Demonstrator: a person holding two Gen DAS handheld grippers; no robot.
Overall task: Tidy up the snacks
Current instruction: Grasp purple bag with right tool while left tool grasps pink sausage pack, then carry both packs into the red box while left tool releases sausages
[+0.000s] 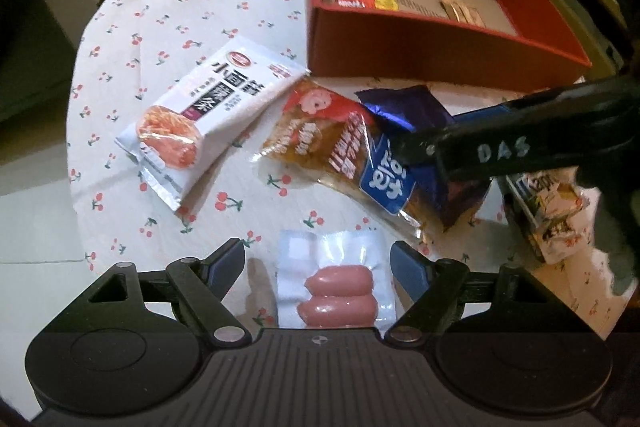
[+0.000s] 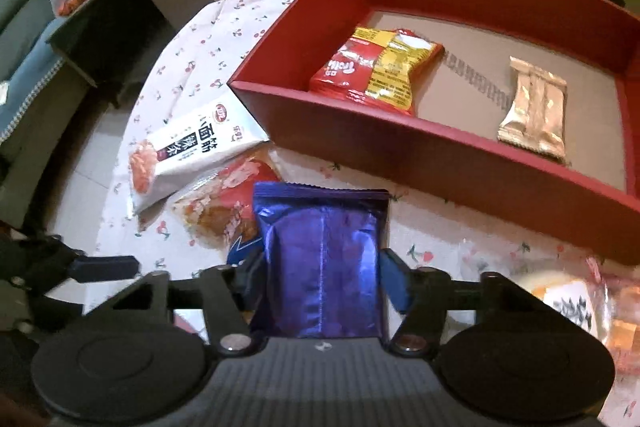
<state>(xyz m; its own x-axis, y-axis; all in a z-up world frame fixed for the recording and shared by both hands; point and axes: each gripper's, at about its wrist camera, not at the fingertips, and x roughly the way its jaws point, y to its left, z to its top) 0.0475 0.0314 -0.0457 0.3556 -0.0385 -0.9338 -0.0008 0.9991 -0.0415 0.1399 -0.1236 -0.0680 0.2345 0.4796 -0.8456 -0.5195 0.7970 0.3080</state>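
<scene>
**Purple snack packet (image 2: pixel 320 259) gripped, other snacks crowd the surface**

My right hand-held gripper (image 2: pixel 320 279) has its pads pressed on the purple packet's sides, just in front of the red box (image 2: pixel 440 155). The box holds a red-and-yellow packet (image 2: pixel 376 67) and a gold one (image 2: pixel 534 111). My left hand-held gripper (image 1: pixel 318 263) stands open over a sausage pack (image 1: pixel 340 291). A white noodle packet (image 1: pixel 208 115) and an orange-red packet (image 1: pixel 320 135) lie close on the cherry-print surface (image 1: pixel 160 19).

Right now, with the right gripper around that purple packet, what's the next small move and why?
Probably lift the purple packet and carry it over the near wall of the red box. The right gripper has its pads against both sides of the packet, and the box already holds a red-and-yellow packet and a gold packet, with bare floor between them.
</scene>
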